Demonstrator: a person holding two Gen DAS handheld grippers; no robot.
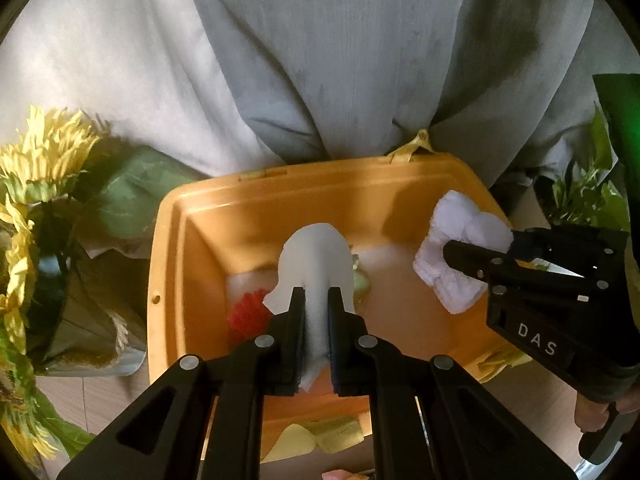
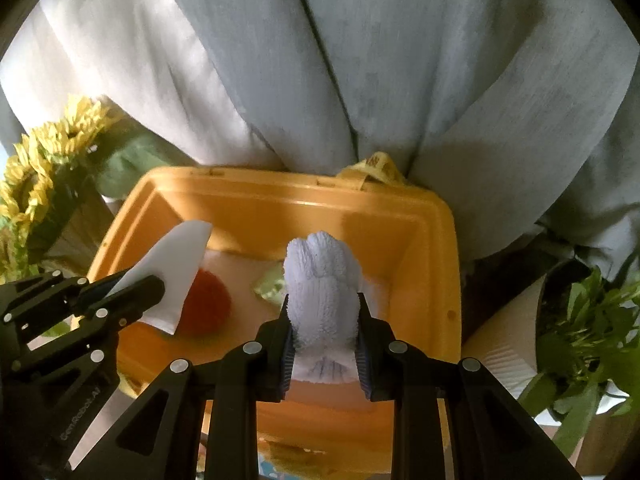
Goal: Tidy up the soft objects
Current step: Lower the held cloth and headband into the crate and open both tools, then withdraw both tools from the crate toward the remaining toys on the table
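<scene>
Foam sheet [image 1: 316,256] clamped in left gripper [image 1: 316,340]; knitted white bundle [image 2: 324,284] clamped in right gripper [image 2: 326,344]. Both held above yellow bin [image 1: 168,264]. Risk: early release near bin rim, spilling outside.

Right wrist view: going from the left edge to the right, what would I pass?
Yellow artificial flowers → left gripper clamping a white foam sheet → red pompom → right gripper shut on a rolled white cloth → yellow bin's right rim → green leafy plant.
</scene>
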